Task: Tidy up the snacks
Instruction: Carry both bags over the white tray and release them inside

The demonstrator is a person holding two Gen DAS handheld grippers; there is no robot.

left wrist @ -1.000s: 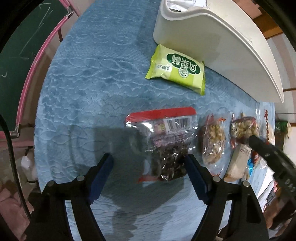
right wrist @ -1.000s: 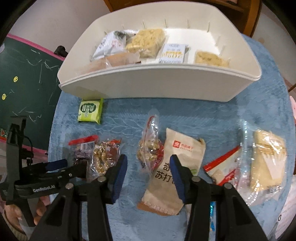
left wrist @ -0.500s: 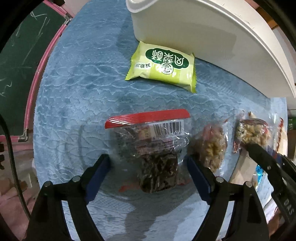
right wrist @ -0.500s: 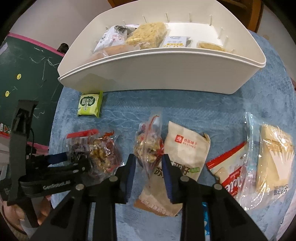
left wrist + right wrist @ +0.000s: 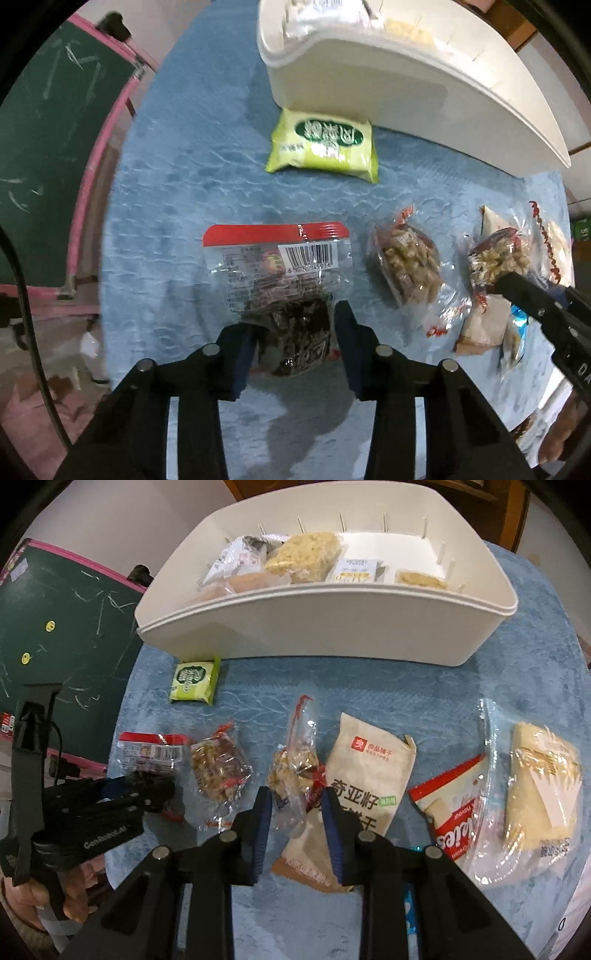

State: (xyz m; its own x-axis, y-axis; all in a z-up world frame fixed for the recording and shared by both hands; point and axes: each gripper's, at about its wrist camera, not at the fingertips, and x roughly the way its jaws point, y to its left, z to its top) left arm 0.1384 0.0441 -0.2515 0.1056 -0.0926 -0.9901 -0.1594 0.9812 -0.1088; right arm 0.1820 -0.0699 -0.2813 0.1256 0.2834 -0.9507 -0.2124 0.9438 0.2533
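Clamping my left gripper (image 5: 295,339) on the red-topped clear packet of dark snack (image 5: 280,273) and my right gripper (image 5: 297,812) on the clear nut packet (image 5: 295,764), I judged sorting partial: the white plastic bin (image 5: 332,627) at twelve o'clock held several snacks, while others lay on the blue cloth (image 5: 406,686).

We see the desk (image 5: 461,709) w/ blue cloth, plush, embossed swirl texture. White bin (image 5: 332,627): smooth matt plastic. Green packet (image 5: 325,149): glossy foil-like film. Dark snack bag (image 5: 284,280): clear, shiny, crinkled plastic w/ red strip. Nut bag (image 5: 295,771): same clear, wrinkly film. Beige pouch (image 5: 365,771): matt, paper-like. Both tools, left tool (image 5: 295,350) & right tool (image 5: 297,816): matt black plastic, blue rubbery-looking pads, shiny metal bolt heads.
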